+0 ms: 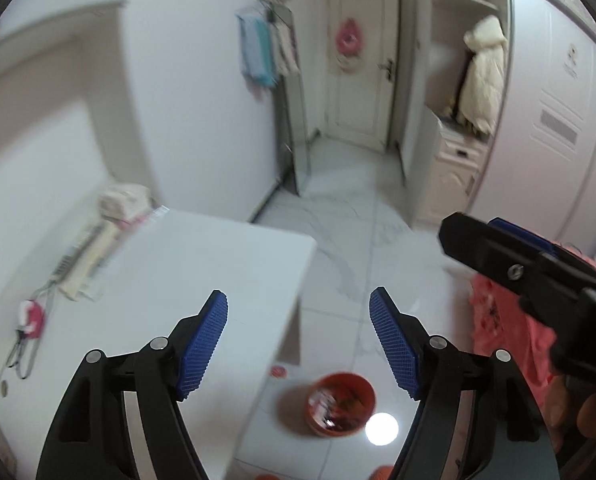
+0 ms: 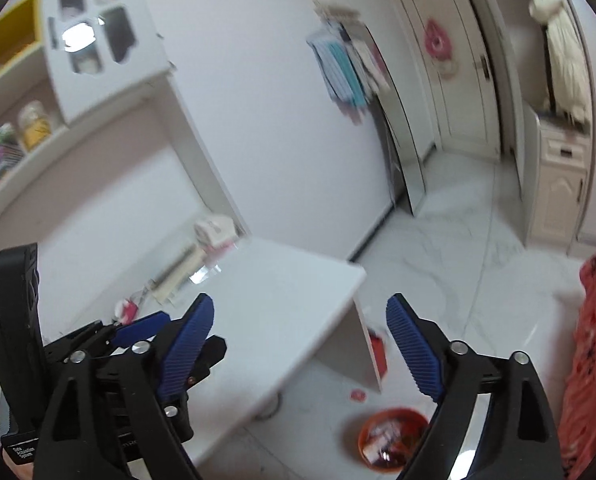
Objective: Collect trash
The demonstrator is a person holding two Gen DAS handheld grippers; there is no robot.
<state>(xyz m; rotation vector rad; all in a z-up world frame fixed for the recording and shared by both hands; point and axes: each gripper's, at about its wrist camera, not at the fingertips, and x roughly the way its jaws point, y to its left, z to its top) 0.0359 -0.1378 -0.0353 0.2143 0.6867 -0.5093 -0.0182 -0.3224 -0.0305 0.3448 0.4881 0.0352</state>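
White desk top (image 1: 202,264) filled the nine-o'clock side of the left wrist view, with a pink-and-white item (image 1: 32,317) and its cord lying near the wall edge and a stack of books or papers (image 1: 98,248) further back. Across the middle, the left gripper (image 1: 298,344) stood released, blue pads spread wide with nothing between them. Below it, at about six o'clock, an orange bin (image 1: 341,404) sat on the pale tiled floor (image 1: 357,240), already holding wrappers, and a small red scrap (image 1: 278,371) lay on the tiles just beside the desk leg at seven o'clock from centre. At three o'clock the right gripper (image 2: 299,346) reached in; its own camera showed it released too, empty, with the bin at five o'clock. A drop into the bin looked finished, both hands free, though blur hid fine detail. What came next, by my judgement, called for finding leftover litter, likely the red scrap, lowering one gripper over it and pinching it from the floor.
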